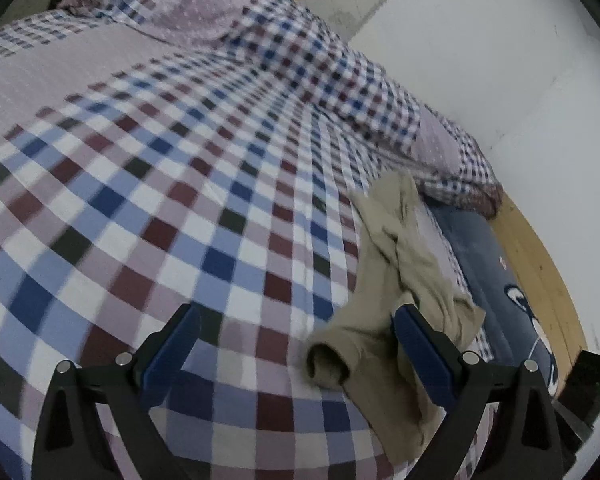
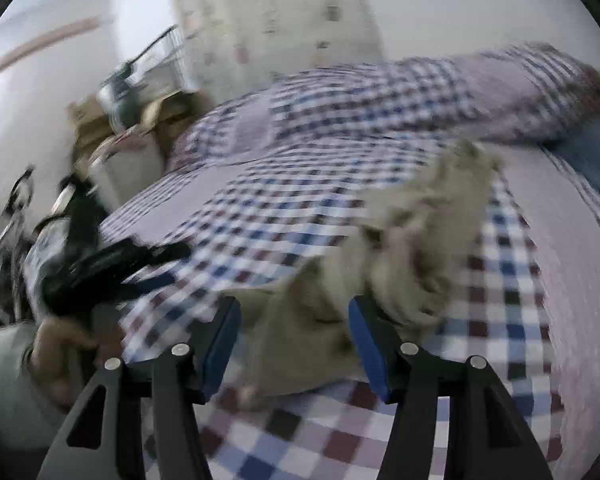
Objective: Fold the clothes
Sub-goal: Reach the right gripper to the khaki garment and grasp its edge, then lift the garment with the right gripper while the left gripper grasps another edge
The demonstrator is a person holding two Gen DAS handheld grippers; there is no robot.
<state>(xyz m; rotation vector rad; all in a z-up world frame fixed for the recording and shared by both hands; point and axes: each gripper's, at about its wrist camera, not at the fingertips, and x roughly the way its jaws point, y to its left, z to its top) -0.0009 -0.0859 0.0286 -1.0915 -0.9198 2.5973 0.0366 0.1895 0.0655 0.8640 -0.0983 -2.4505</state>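
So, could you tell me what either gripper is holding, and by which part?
Nothing: left gripper and right gripper are open over the crumpled beige garment.

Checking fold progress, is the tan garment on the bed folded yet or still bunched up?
Still bunched up. The tan garment lies crumpled in uneven ridges on the checked bedspread, a cuff open.

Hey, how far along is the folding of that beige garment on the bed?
Barely started. Done: the beige garment is on the checked bedspread, but it lies crumpled, with no neat fold showing. In hand: nothing; the left hand-held gripper and right hand-held gripper are both open, the right one's fingers either side of the cloth. Left: grasping, spreading flat and all the folds.
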